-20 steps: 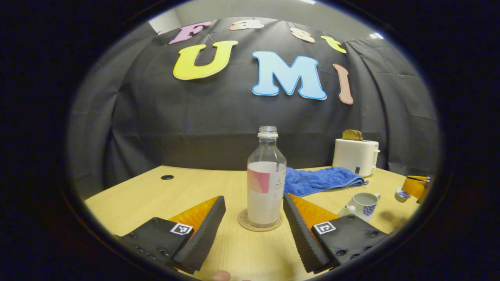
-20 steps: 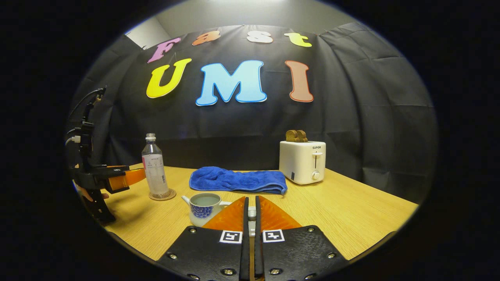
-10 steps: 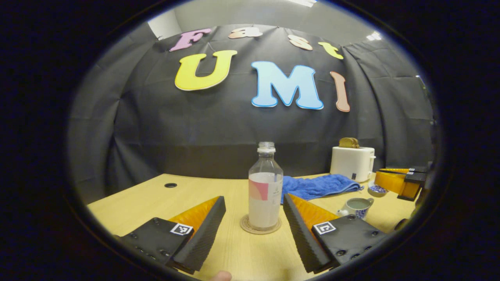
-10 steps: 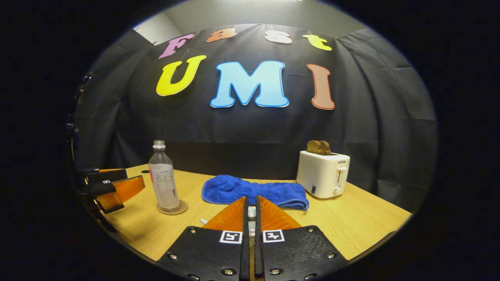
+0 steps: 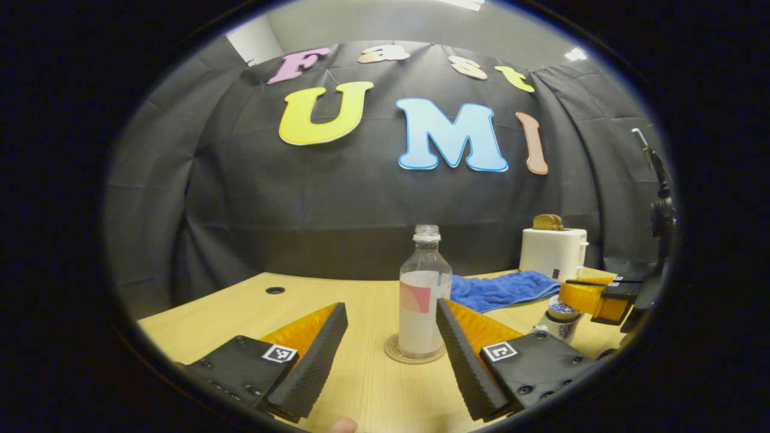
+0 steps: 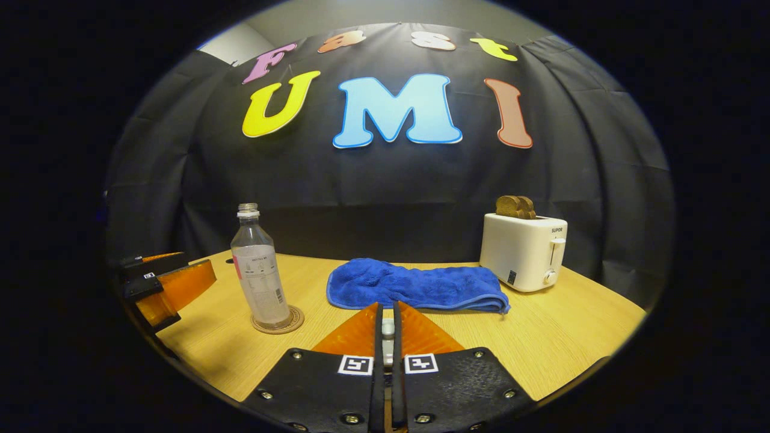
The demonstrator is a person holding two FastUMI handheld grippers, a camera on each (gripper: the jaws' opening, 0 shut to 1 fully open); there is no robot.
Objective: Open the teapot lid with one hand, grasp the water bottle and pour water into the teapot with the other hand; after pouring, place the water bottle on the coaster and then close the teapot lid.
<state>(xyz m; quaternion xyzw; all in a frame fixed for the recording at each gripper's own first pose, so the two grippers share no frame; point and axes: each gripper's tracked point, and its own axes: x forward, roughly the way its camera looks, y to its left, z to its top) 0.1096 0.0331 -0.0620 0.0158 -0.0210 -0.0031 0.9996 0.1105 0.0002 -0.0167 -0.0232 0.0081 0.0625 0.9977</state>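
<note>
Underneath, find the pale wooden table, running out ahead of both pairs of fingers. Beyond the right gripper, straight past its fingertips, see a blue towel lying bunched on the wood. Further off and right of those tips, spot a white toaster with bread poking out of its top.

Ahead of the left gripper, meet the water bottle: uncapped, upright, part full, lined up with the gap between the fingers but nearer the right-hand one, and beyond the tips rather than touched by them. Read those fingers as spread wide and gripping nothing. Under the bottle, note the round coaster, its rim peeking out around the base.

Off to the right of the left gripper's fingers, pick out the small white-and-blue teapot, with the right gripper's tips directly above it. Between those tips, pressed nearly together, make out the knob of the lid, pinched from both sides. Cannot tell whether the lid touches the pot's rim or sits just above it.
</note>
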